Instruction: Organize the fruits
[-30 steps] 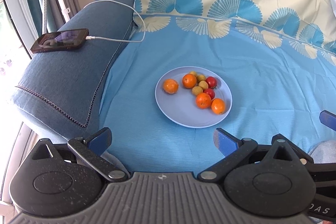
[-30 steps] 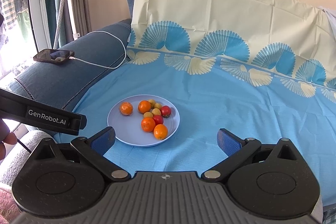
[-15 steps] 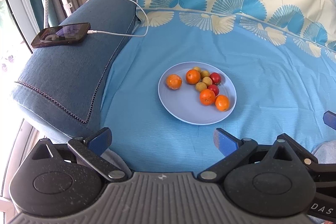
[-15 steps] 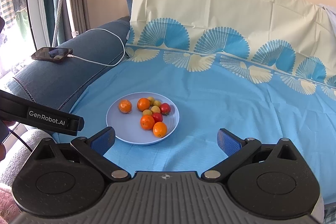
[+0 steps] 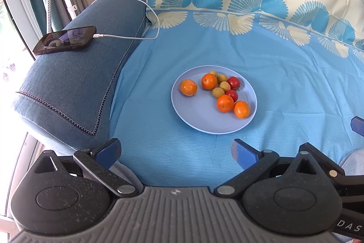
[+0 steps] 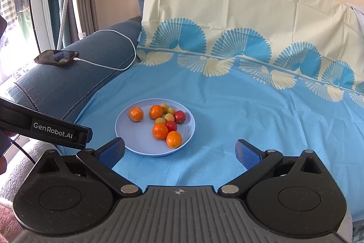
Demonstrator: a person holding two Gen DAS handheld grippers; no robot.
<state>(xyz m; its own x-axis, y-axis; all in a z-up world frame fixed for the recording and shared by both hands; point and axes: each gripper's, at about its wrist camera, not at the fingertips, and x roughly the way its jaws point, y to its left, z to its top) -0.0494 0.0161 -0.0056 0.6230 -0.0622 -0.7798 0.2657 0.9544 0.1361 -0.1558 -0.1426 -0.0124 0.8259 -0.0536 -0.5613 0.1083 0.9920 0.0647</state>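
Observation:
A pale blue plate (image 5: 200, 117) (image 6: 138, 140) lies on a blue cloth over a sofa seat. On it are several orange mandarins (image 5: 225, 103) (image 6: 160, 131), two red tomatoes (image 5: 233, 82) (image 6: 179, 116) and several small yellow-green fruits (image 5: 218, 92) (image 6: 169, 117). One mandarin (image 5: 188, 87) (image 6: 136, 113) sits apart at the plate's left. My left gripper (image 5: 175, 150) is open, short of the plate's near rim, with nothing in it. My right gripper (image 6: 179, 150) is open too, just before the plate's right near rim, holding nothing.
A phone (image 5: 64, 39) (image 6: 56, 57) on a white charging cable (image 5: 136, 15) rests on the dark blue sofa armrest (image 5: 75, 83) at left. The left gripper's body (image 6: 45, 126) crosses the right view's left side. A patterned cloth (image 6: 227, 22) covers the backrest.
Both views have shifted a little: the plate sits slightly higher and farther right in the left view. The fruit has not moved on the plate, and both grippers stay open.

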